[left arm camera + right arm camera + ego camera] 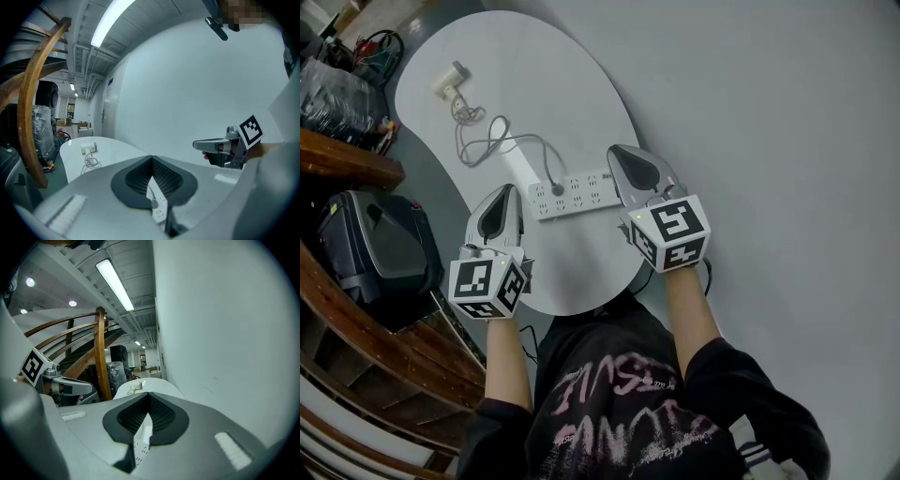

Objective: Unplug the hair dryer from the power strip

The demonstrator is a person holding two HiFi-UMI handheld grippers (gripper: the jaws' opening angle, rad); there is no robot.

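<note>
A white hair dryer (450,80) lies at the far end of the white table (581,84). Its grey cord (487,141) loops back to a plug (558,189) seated in the white power strip (573,194). My left gripper (507,190) hovers shut just left of the strip, holding nothing. My right gripper (616,151), also shut and holding nothing, sits at the strip's right end. In the left gripper view the strip (159,207) and plug (153,202) show below the closed jaws. The right gripper view shows the strip (143,437) under its jaws and the dryer (134,386) beyond.
A black case (370,248) stands on the floor left of the table, beside a curved wooden railing (347,159). Cables (380,42) lie on the floor at top left. Grey floor (769,112) stretches to the right. The table's near edge is at my body.
</note>
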